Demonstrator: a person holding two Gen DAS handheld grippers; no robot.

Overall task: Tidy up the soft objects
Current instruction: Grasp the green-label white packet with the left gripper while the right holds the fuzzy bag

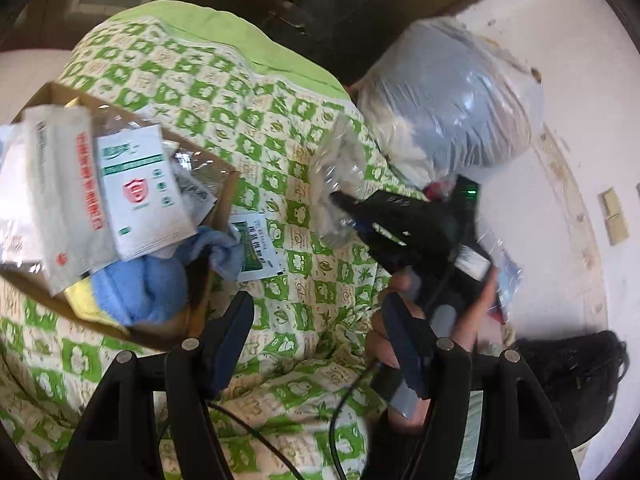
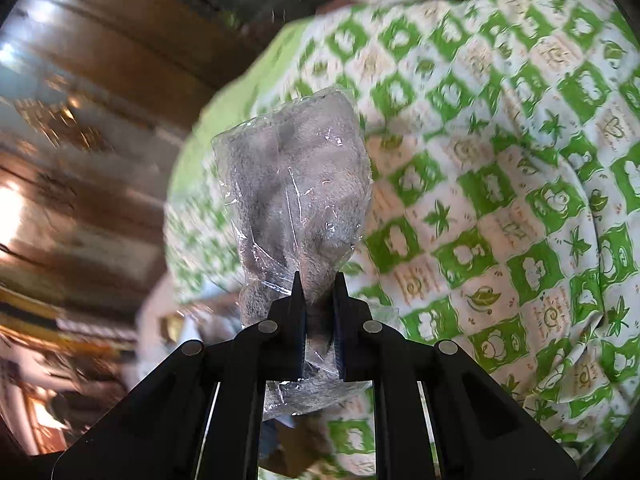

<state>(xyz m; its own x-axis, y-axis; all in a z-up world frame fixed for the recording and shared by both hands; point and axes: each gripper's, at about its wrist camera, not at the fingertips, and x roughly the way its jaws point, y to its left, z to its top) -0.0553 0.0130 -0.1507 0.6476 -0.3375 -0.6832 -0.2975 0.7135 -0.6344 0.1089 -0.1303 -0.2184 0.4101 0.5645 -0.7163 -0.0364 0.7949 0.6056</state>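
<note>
Jaws of the right gripper (image 2: 318, 280) are pinched on a clear plastic bag holding a grey plush cloth (image 2: 298, 184), gripping it low at its narrowed lower part, so most of the bundle stands up beyond the tips, clear of the green-and-white patterned quilt (image 2: 500, 184) behind it. Jaws of the left gripper (image 1: 316, 320) are spread wide with nothing between them, hovering over the same quilt beside the cardboard box (image 1: 222, 216) stuffed with packets and blue and yellow towels.

Slippage looks like the main risk: the film is slick and the hold sits near one end, so a quick swing could let the bag slide out or the cloth shift inside its wrapper. The box also appears overfull, and pushing another bundle in could tip loose packets onto the bed.

Seen from the left, the bagged cloth hangs off the right gripper's tips, well apart from the box
</note>
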